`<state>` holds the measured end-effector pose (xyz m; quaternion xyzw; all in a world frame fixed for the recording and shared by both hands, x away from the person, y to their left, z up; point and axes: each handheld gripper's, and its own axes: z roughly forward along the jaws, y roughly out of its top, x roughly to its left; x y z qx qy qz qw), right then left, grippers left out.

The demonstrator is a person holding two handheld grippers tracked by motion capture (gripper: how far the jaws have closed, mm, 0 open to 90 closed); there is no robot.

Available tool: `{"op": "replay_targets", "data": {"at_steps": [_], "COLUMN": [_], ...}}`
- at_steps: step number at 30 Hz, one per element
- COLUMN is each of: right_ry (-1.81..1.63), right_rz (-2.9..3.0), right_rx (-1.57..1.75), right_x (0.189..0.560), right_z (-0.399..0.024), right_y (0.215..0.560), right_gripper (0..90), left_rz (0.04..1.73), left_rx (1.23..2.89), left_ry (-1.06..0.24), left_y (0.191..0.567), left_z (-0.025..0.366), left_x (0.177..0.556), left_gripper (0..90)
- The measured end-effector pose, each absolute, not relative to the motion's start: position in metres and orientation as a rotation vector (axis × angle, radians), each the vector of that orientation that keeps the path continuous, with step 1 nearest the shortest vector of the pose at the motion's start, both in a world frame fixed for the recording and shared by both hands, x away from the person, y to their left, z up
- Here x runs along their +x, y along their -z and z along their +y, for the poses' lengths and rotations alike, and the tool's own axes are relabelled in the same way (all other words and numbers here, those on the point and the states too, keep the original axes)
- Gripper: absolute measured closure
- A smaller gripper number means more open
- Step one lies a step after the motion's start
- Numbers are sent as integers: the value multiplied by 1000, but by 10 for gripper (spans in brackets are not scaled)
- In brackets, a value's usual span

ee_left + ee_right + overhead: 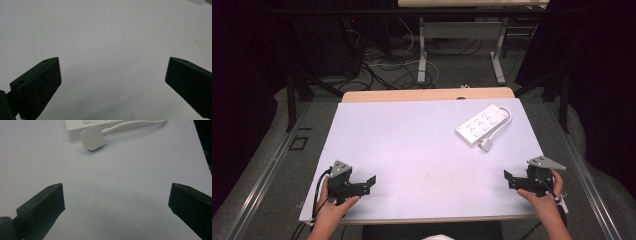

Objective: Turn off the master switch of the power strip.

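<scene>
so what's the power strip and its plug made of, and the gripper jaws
Power strip and plug: probably moulded white plastic, smooth with a faint sheen and rounded edges. Right gripper jaws: matte black, likely hard plastic, with a fine surface grain and small holes; metal cannot be ruled out.

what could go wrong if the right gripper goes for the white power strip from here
The white square plug lies loose against the white plastic power strip, so the open right gripper could nudge it aside instead of gripping it. The short white cable loops around the strip's end and may drag or snag when lifted. The strip sits near the table's right edge, so a push could slide it off.
</scene>
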<state>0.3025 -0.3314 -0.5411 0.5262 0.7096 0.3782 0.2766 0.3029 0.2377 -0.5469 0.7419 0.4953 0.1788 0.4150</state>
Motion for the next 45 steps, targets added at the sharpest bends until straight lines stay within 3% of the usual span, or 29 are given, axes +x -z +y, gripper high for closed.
{"op": "replay_targets", "data": {"at_steps": [45], "right_ry": [-984], "right_rz": [1955], "right_rx": [1416], "right_x": [340], "right_z": [-323], "right_y": [505], "right_gripper": [120], "left_rz": [1292], "left_rx": [1867], "left_ry": [-501], "left_y": [548], "left_z": [243], "left_x": [303], "left_gripper": [21]}}
